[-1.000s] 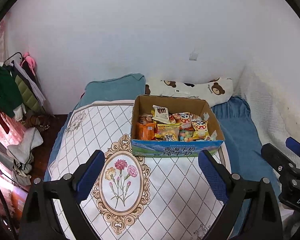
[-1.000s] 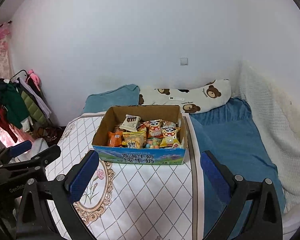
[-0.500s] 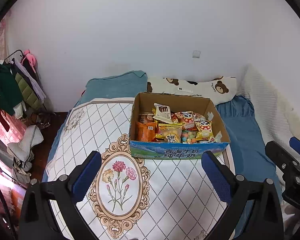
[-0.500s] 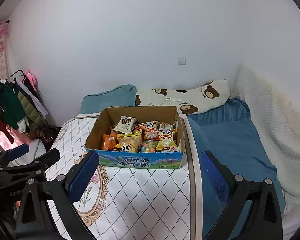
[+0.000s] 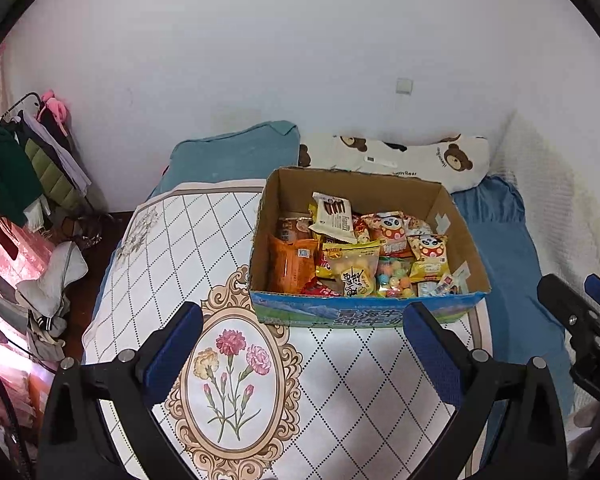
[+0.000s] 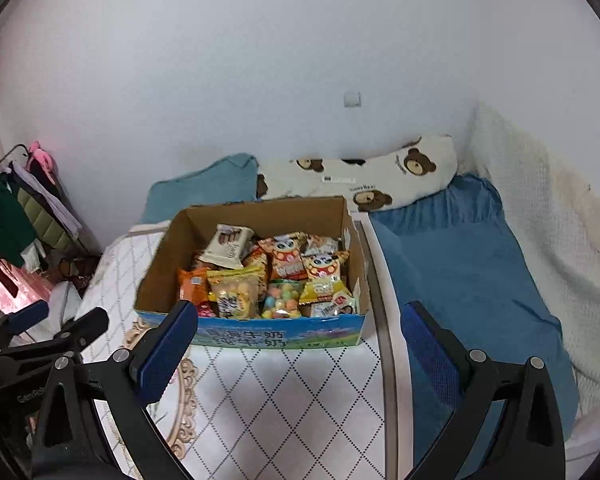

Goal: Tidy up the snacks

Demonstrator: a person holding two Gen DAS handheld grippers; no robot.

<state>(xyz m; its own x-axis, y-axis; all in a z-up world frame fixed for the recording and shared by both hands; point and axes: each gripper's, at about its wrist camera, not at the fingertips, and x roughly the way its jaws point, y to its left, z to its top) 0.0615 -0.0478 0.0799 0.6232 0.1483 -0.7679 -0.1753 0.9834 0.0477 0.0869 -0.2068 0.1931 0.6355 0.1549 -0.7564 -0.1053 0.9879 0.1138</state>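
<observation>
An open cardboard box (image 5: 466, 236) (image 6: 156, 264) with a blue printed front sits on a patterned mat (image 5: 180, 232) on the bed. It is full of snack packets (image 5: 356, 248) (image 6: 276, 272): a white wafer packet on top, an orange bag, a yellow bag, panda-print packets and coloured candies. My left gripper (image 5: 300, 348) is open and empty, just short of the box front. My right gripper (image 6: 300, 344) is open and empty, also in front of the box. The right gripper shows at the left wrist view's right edge (image 5: 580, 320), the left one at the right wrist view's left edge (image 6: 40, 340).
A teal pillow (image 5: 236, 152) and a bear-print pillow (image 5: 420, 156) lie behind the box against the white wall. A blue sheet (image 6: 460, 264) and a white blanket (image 6: 540, 208) are at the right. A clothes rack (image 5: 16, 168) stands left of the bed.
Both grippers have moved forward toward the box, which now looks larger and lower in both views. Both stay open and empty.
</observation>
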